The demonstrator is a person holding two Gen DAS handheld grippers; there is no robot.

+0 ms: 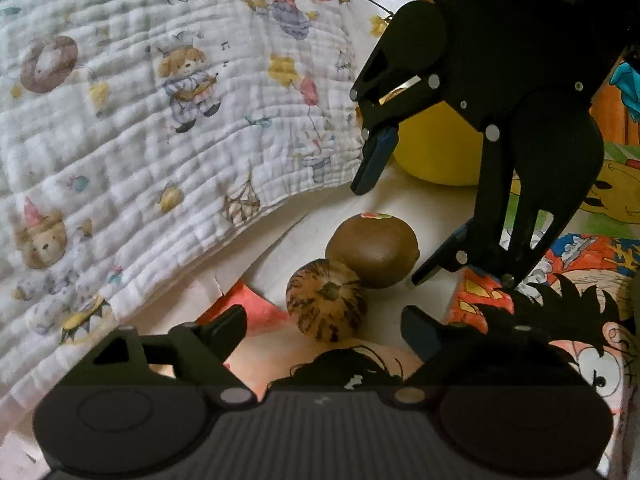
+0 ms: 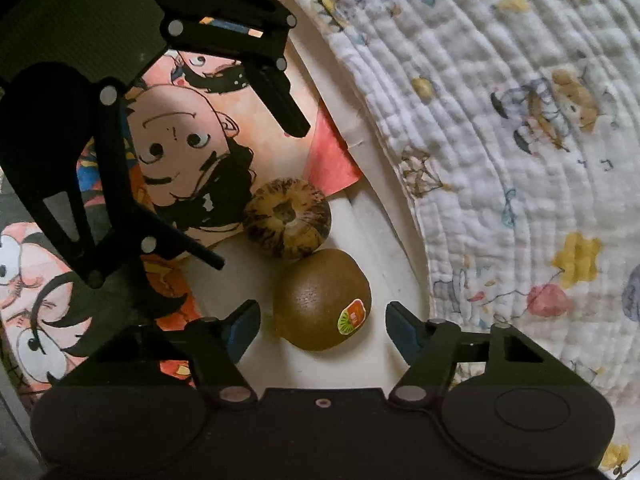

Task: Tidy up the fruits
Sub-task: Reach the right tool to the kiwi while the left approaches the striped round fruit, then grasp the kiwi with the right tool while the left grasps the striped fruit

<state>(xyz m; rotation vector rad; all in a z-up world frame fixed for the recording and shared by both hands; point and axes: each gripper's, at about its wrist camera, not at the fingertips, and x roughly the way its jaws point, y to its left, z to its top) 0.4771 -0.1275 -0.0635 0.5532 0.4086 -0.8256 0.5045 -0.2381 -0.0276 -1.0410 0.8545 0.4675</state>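
Note:
A brown kiwi [image 2: 322, 298] with a sticker lies on a white surface, touching a round fruit with dark streaks [image 2: 287, 217]. My right gripper [image 2: 322, 316] stands open astride the kiwi, with a small gap between each pad and the skin. The left gripper [image 1: 324, 324] is open too, its fingers on either side of the streaked fruit [image 1: 326, 306] without touching it. In the left wrist view the right gripper [image 1: 394, 230] comes down from the upper right over the kiwi [image 1: 372, 250]. The left gripper [image 2: 254, 194] shows at the upper left of the right wrist view.
A quilted white blanket [image 1: 160, 100] with printed animals lies close beside the fruits, also seen as blanket [image 2: 520, 160]. Colourful cartoon sheets [image 2: 180, 140] cover the other side. A yellow bowl [image 1: 436, 148] stands behind the right gripper.

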